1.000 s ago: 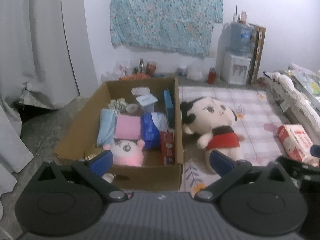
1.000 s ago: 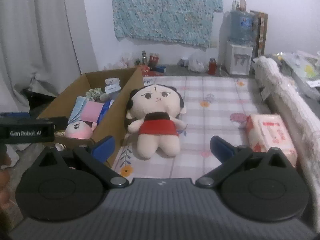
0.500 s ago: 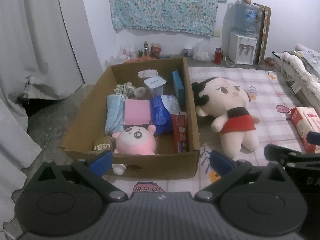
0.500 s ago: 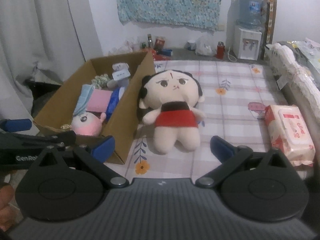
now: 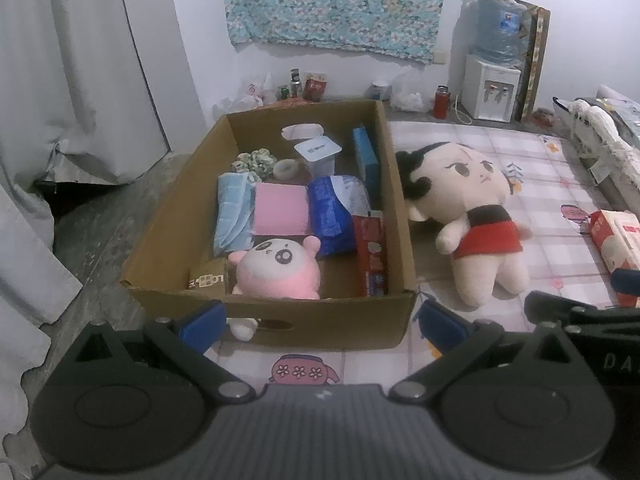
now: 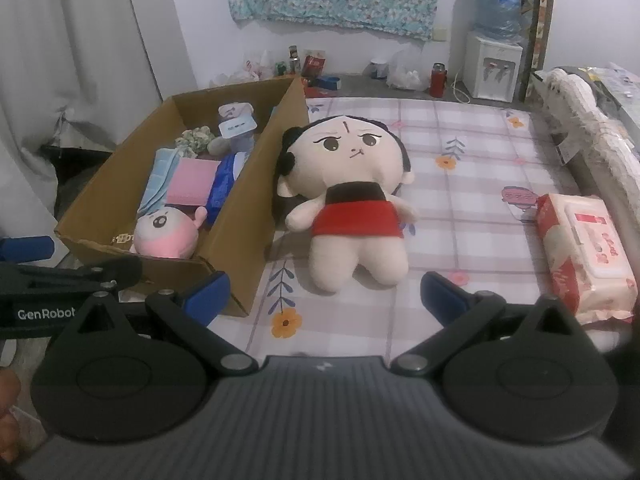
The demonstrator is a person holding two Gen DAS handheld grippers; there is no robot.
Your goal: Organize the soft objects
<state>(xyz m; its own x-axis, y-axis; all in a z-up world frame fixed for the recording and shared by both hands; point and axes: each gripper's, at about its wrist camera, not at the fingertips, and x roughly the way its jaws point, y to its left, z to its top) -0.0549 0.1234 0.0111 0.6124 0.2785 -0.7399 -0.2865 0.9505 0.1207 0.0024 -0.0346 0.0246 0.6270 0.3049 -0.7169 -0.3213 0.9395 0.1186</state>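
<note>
A cream doll in a red dress (image 6: pixel 352 200) lies face up on the checked mat, right beside the cardboard box (image 5: pixel 320 326); it also shows in the left wrist view (image 5: pixel 472 216). The box holds a pink plush (image 5: pixel 276 270), a pink cloth (image 5: pixel 280 214), a blue towel (image 5: pixel 232 216) and packets. The box (image 6: pixel 248 208) and pink plush (image 6: pixel 166 234) also show in the right wrist view. My left gripper (image 5: pixel 320 320) is open and empty in front of the box. My right gripper (image 6: pixel 324 296) is open and empty just short of the doll's feet.
A pack of wet wipes (image 6: pixel 584 248) lies on the mat at the right, by a mattress edge (image 6: pixel 592 132). A water dispenser (image 6: pixel 494 64) and bottles stand at the back wall. Grey curtains (image 5: pixel 80 60) hang at the left over bare floor.
Both grippers have risen and tilted down, so the box and the doll sit lower and nearer in view. Both stay open. Nothing on the mat has moved.
</note>
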